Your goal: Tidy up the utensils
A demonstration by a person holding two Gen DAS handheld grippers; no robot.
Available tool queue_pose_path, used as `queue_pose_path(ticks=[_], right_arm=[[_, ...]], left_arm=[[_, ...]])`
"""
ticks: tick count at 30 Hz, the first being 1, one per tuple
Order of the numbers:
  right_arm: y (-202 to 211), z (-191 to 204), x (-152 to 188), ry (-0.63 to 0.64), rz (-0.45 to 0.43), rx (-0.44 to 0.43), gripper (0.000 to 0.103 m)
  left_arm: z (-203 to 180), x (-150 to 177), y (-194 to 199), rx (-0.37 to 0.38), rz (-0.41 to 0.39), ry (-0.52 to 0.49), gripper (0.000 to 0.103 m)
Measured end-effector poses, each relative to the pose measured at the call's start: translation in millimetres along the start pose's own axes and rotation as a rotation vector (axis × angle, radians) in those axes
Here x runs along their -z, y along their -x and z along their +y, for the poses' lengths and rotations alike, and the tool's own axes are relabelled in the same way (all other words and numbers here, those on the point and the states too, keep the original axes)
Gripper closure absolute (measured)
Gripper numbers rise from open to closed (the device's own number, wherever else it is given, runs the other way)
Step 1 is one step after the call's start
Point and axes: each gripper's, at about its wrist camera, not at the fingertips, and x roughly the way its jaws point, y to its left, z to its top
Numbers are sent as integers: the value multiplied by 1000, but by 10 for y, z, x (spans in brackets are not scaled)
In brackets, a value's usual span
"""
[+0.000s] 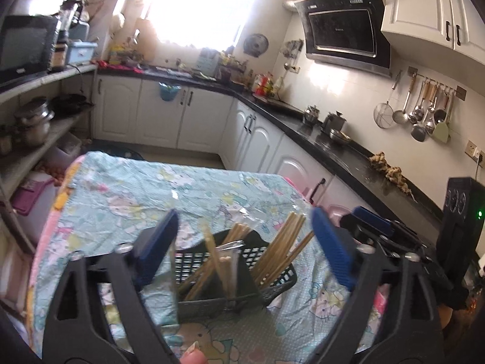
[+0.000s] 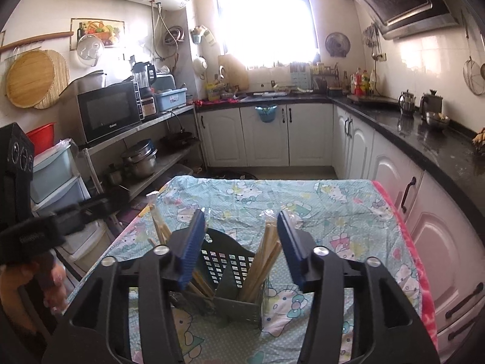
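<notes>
Seen from the left wrist: left gripper [image 1: 244, 242] spread wide, blue pads [image 1: 160, 245] far apart, nothing pinched. Between and just beyond the fingers stood a black mesh utensil holder [image 1: 230, 276] on the table, split by a solid divider into two compartments. Wooden chopsticks [image 1: 282, 248] leaned out of the right compartment; more chopsticks in clear plastic sleeves [image 1: 218, 261] leaned in the left one, somewhat blurred. Pads apart from the holder and the sticks on either side.

Seen from the right wrist: right gripper [image 2: 241, 248] partly spread, ribbed blue pads [image 2: 289, 251] apart, nothing pressed between them. Same holder [image 2: 230, 273] straight ahead and below the fingertips, with a bundle of chopsticks [image 2: 266, 261] rising in the gap between the pads, close to the right pad; actual contact could not be told. Another sleeved bundle [image 2: 157, 224] leaned out to the left of the left pad.

Holder stood near the front edge of a table under a pale blue cartoon-print cloth [image 1: 151, 188], pink edging [image 2: 409, 242] along the right side. Other gripper visible at the edge of each view: right one [image 1: 372, 221] beside the holder, left one [image 2: 45, 227] off to the side. Behind: white cabinets [image 2: 266, 133], black countertop [image 1: 333, 142], microwave [image 2: 106, 112], range hood [image 1: 345, 33], hanging ladles [image 1: 424, 112], bright window [image 2: 263, 15].
</notes>
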Motion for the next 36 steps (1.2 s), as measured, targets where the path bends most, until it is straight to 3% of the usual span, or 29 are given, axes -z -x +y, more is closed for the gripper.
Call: queue_pose_path(ticks=[8,18,36], right_arm=[[342,26,157,4,-57,9,33],[638,191,521,27,-80,28,15],[761,362,1393,57,7,44,9]], left_arm=[[-13,92,429,-79,-56,-36,10],[-66,513,656,-122,-4,-48,10],[-65,1457,622,-247,127,-94,10]])
